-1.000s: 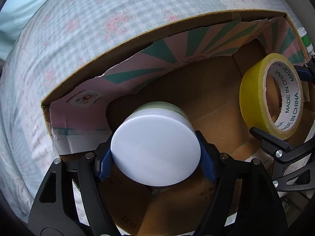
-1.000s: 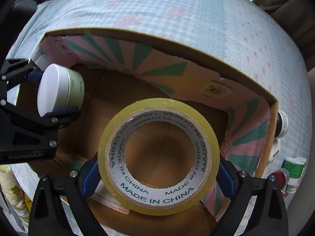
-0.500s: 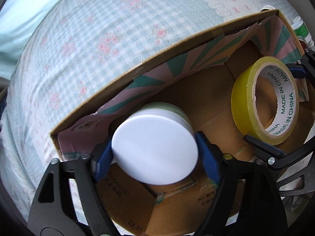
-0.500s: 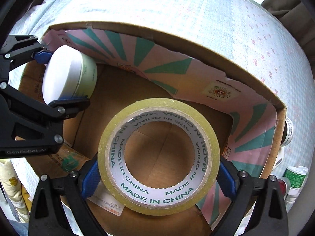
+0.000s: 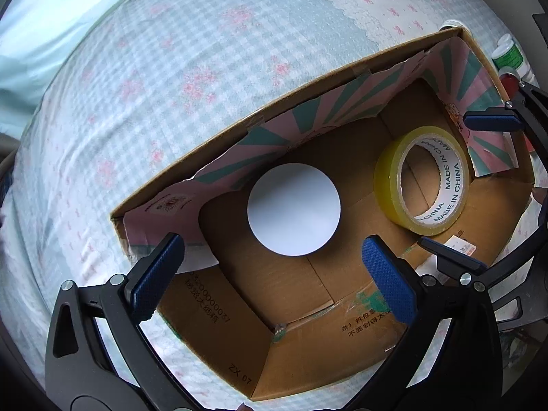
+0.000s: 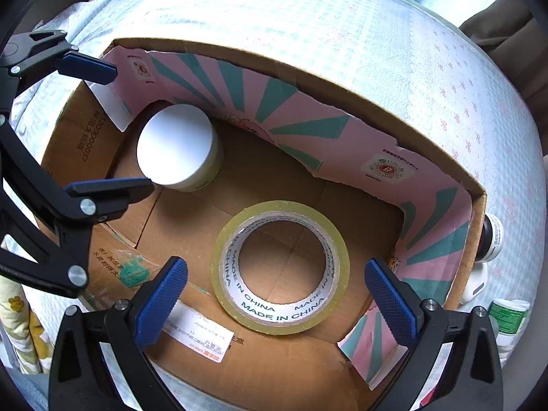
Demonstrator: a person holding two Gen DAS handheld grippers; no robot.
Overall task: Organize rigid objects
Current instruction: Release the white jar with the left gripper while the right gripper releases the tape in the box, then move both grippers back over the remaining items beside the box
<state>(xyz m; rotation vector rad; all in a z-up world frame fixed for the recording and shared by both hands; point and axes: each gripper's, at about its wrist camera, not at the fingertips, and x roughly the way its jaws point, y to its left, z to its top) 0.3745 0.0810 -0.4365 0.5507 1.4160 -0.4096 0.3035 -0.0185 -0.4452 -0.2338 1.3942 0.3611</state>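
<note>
A white-lidded round jar (image 5: 294,209) lies on the floor of an open cardboard box (image 5: 219,144), near its far pink-and-green wall; it also shows in the right wrist view (image 6: 176,147). A yellow tape roll (image 5: 424,181) marked MADE IN CHINA lies flat in the box to its right, and shows in the right wrist view (image 6: 281,267). My left gripper (image 5: 274,274) is open and empty above the jar. My right gripper (image 6: 274,298) is open and empty above the tape roll.
The box sits on a checked, flowered bedspread (image 5: 154,68). Small bottles (image 6: 507,315) and a white jar (image 6: 491,236) lie outside the box's right wall. A white shipping label (image 6: 195,332) is stuck to the near flap.
Both grippers opened and pulled back upward. The jar and the tape roll were let go and now rest on the box floor.
</note>
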